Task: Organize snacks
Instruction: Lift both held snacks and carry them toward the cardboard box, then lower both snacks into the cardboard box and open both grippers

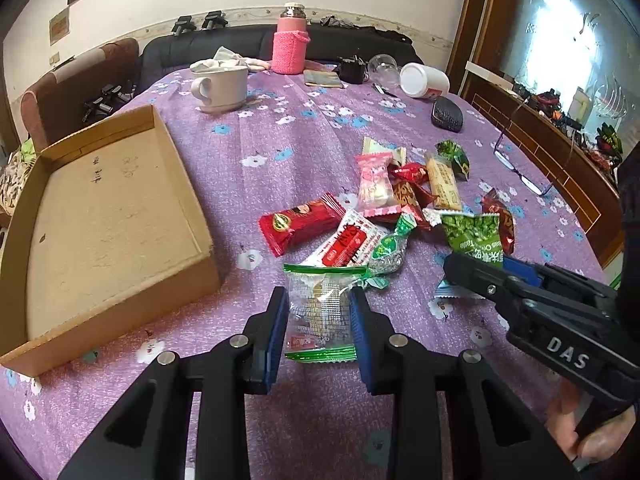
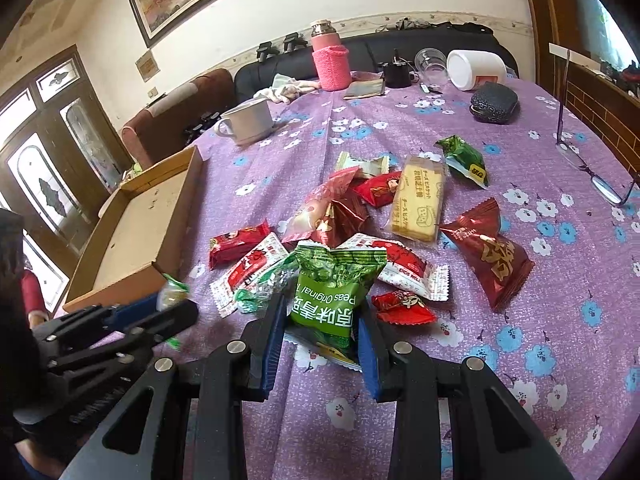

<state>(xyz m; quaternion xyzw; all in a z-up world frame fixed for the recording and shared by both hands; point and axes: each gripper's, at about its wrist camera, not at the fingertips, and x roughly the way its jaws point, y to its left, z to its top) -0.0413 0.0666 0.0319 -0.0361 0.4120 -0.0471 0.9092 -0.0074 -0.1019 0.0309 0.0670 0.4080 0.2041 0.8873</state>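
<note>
while the left tool (image 1: 319, 300) clamps a clear snack packet (image 1: 320, 312), the right tool (image 2: 322, 316) clamps a green pea bag (image 2: 334, 292).

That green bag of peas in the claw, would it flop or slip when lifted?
Probably light and puffy: the green pea bag bulges between the right claw pads. Its glossy film looks slippery, so it may slide. The crimped ends would likely flop.

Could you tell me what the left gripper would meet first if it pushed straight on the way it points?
Holding the clear packet, it would probably meet the silver-green candy next; depth is unclear.
</note>
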